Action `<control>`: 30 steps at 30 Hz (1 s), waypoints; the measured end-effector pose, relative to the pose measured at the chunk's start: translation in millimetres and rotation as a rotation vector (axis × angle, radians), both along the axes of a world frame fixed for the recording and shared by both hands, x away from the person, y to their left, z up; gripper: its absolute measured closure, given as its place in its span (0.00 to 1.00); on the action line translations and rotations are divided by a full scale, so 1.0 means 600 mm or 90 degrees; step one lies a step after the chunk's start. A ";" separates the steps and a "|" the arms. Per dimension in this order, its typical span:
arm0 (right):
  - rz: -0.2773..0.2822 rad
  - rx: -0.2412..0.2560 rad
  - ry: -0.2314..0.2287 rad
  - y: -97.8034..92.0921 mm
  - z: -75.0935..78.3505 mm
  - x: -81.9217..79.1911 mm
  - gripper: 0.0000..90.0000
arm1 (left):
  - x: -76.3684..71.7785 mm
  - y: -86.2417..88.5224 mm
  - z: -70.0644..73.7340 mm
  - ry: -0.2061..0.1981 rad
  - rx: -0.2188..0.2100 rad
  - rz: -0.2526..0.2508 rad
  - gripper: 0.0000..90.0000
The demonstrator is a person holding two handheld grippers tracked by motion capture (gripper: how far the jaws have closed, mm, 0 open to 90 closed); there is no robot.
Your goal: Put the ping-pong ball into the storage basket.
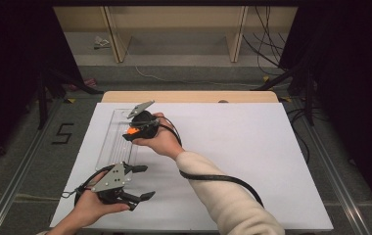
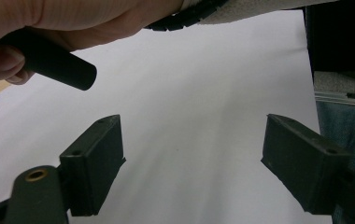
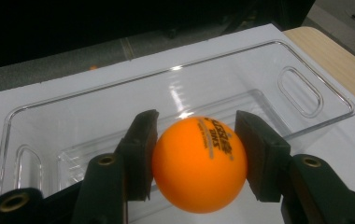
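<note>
progress: I am holding the orange ball (image 3: 199, 163) clamped between the jaws of my right gripper (image 3: 196, 156) just above the clear tray (image 3: 315, 88), so the pick is done and the drop is left | left gripper (image 2: 192, 163) is waiting wide open and empty over the white table (image 2: 203, 84) | writing: dark print on the ball, too blurred for me to read

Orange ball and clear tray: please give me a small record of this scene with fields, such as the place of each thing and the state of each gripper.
held thing: orange ball with dark print, clamped between the two jaws of the right gripper
ball place: over the clear plastic tray
tray: clear, with a handle slot at each end, lying on the white sheet
left gripper: jaws wide apart, nothing between them, near the front left corner of the sheet
table: wooden edge shows beyond the sheet
</note>
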State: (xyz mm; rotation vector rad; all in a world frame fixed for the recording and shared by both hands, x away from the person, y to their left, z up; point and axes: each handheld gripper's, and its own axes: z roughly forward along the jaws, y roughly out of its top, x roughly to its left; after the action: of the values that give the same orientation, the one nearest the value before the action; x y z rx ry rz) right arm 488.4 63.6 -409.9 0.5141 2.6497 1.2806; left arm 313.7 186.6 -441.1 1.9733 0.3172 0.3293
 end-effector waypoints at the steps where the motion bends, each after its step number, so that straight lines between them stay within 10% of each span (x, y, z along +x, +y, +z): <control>1: 0.000 -0.001 0.000 0.001 0.000 0.001 0.57 | 0.000 0.000 0.000 0.000 0.000 0.000 0.22; 30: 0.007 -0.014 0.007 0.039 -0.004 0.020 0.57 | 0.000 -0.001 -0.001 -0.002 0.003 -0.002 0.22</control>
State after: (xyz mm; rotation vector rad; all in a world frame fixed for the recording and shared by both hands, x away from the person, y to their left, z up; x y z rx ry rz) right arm 500.2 87.3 -412.2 0.5047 2.6758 1.2540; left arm 313.5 186.3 -441.4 1.9773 0.3120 0.3310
